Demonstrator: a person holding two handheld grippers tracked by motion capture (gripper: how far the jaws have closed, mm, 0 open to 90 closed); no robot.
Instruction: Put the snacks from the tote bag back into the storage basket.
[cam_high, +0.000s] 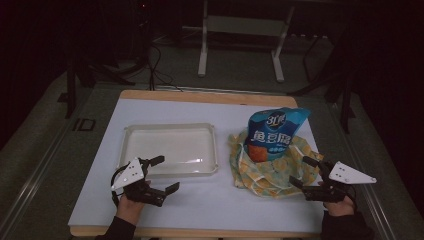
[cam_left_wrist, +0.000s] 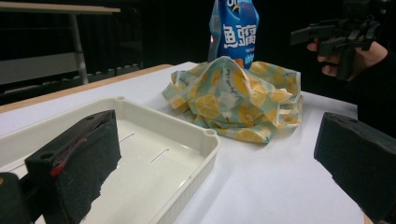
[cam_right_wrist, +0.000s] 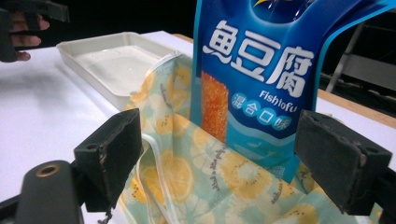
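The upright blue snack bag (cam_right_wrist: 261, 79) stands in the lemon-print cloth bag (cam_high: 272, 167), just ahead of the wide, empty right tool (cam_high: 306, 172), near the tabletop's right edge.

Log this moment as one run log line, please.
left gripper: open, beside tray | right gripper: open, at lemon-print bag | snack pouch: upright in bag

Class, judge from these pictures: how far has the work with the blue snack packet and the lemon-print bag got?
Done: nothing obvious; the snack packet stands in the lemon-print bag, and the white tray is bare. In hand: the right gripper is open beside the bag, the left gripper open by the tray. Left: gripping the packet or bag.
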